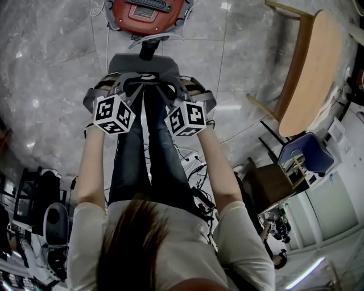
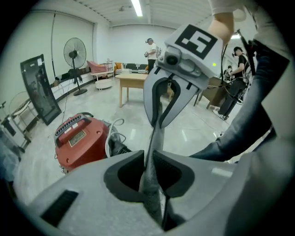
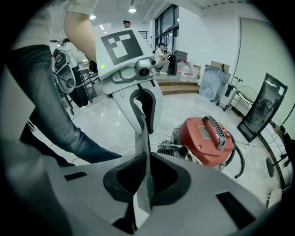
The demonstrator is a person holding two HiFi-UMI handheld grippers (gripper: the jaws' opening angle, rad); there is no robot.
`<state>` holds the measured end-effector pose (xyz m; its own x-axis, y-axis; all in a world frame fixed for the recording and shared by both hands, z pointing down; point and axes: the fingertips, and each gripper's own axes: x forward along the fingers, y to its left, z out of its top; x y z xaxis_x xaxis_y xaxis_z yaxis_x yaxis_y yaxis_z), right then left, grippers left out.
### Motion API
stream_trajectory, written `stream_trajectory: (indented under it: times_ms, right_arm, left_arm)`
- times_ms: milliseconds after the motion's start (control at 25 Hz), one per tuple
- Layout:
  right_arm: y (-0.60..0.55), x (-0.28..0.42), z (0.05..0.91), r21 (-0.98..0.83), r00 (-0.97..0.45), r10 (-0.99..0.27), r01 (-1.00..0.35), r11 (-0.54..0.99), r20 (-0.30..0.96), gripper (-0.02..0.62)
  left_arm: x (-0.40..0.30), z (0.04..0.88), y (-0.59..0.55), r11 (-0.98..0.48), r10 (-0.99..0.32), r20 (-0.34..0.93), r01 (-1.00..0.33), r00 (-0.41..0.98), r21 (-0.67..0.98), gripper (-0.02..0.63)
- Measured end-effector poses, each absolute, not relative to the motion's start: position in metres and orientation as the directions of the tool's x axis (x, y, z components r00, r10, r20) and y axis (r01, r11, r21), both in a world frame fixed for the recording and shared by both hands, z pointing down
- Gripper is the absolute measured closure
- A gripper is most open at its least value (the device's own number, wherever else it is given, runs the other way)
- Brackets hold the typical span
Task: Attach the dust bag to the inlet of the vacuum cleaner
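1. The left gripper (image 2: pixel 148 159) is seen with its jaws pressed together on a thin grey edge of the dust bag (image 2: pixel 155 133). The edge runs up and away from between the pads.
2. The right gripper (image 3: pixel 146 159) is clamped in the same way on the opposite edge of the bag, and the grey sheet is held upright between its pads.
3. The bag is stretched between the two claws, which face each other across it. From the head view it is seen as a grey panel with a dark collar, just ahead of both sets of jaw tips.
4. Beyond the jaws, the red vacuum cleaner (image 1: pixel 148 14) is seen standing on the pale floor (image 1: pixel 57 57). It lies ahead and to the left of the left claw, and ahead and to the right of the right claw.
5. A dark stub (image 1: pixel 148 50) on the cleaner's near side is pointed towards the bag. Whether the two touch cannot be told.
6. Farther off, a wooden table (image 1: pixel 310 74) is seen well to the right of the right claw.
7. A standing fan (image 2: pixel 75 50) is seen far beyond the left claw, to its left.
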<state>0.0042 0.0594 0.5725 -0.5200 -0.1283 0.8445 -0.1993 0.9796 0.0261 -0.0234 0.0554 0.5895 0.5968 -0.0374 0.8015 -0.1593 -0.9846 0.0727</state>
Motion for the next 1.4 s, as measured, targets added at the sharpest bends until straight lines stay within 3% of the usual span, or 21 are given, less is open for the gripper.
stream_trajectory:
  times_ms: [520,840,1400]
  right_arm:
    - [0.059,-0.01,0.657,0.005,-0.463,-0.156,-0.312,0.95,0.872,0.569]
    - [0.054,-0.01,0.67,-0.001,-0.454,-0.185,-0.38,0.925,0.872,0.571]
    - [0.041,-0.003,0.678,-0.006,-0.438,-0.178,-0.388,0.922,0.881,0.571]
  left_arm:
    - [-0.039,0.681,0.06,-0.976,-0.03,0.891,-0.206,0.453,0.072,0.555]
    - [-0.041,0.696,0.045,-0.969,-0.053,0.897,-0.24,0.438,0.06,0.534]
    - [-0.038,0.706,0.035,-0.969,-0.068,0.928,-0.245,0.367,0.026,0.545]
